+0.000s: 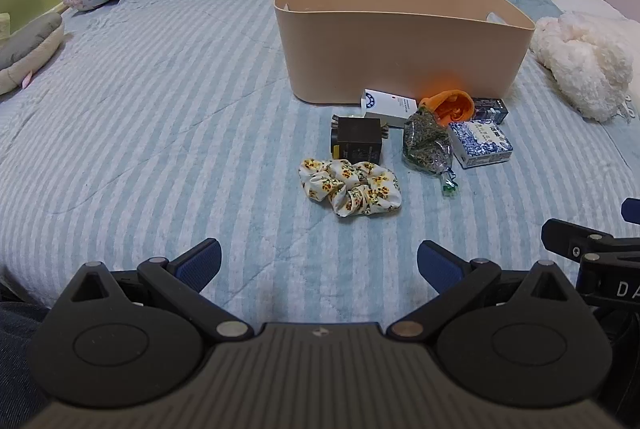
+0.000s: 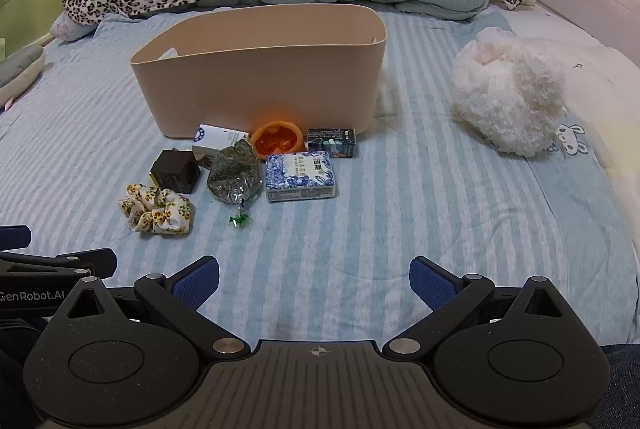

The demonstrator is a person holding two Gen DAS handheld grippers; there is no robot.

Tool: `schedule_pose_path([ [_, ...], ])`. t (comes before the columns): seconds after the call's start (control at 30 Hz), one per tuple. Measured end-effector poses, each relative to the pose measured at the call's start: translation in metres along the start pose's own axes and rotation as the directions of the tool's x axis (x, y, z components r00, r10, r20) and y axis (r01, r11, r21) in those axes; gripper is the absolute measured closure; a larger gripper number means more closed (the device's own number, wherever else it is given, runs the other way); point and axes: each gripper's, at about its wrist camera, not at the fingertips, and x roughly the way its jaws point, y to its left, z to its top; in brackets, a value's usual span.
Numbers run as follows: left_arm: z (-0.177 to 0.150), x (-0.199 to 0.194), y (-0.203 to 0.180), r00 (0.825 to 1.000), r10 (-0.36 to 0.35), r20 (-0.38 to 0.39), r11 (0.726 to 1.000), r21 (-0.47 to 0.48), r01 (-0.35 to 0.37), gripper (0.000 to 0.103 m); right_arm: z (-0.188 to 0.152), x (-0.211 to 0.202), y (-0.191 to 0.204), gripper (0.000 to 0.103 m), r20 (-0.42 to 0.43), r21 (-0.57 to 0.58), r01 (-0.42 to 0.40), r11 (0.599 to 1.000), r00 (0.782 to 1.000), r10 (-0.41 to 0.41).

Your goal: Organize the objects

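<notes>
Left wrist view: the left gripper hangs wide open and empty over the striped blue bedspread. Straight ahead, nearest of the clutter, lies the yellow floral fabric scrunchie, its long axis running left to right; farther off stands the beige plastic tub

Right wrist view: the right gripper, equally spread and holding nothing, sees that scrunchie well off to its left, so the left gripper looks the nearer one for a first pick into the tub
</notes>
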Motion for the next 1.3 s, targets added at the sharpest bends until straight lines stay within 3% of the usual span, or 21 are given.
schedule_pose_path([
  [1.3, 0.0031, 0.0087, 0.0043, 0.999, -0.035, 0.005, 0.999, 0.012, 0.035, 0.0, 0.0011, 0.0085, -0.0008, 0.001, -0.036, -0.011, 0.034, 0.999, 0.999, -0.035],
])
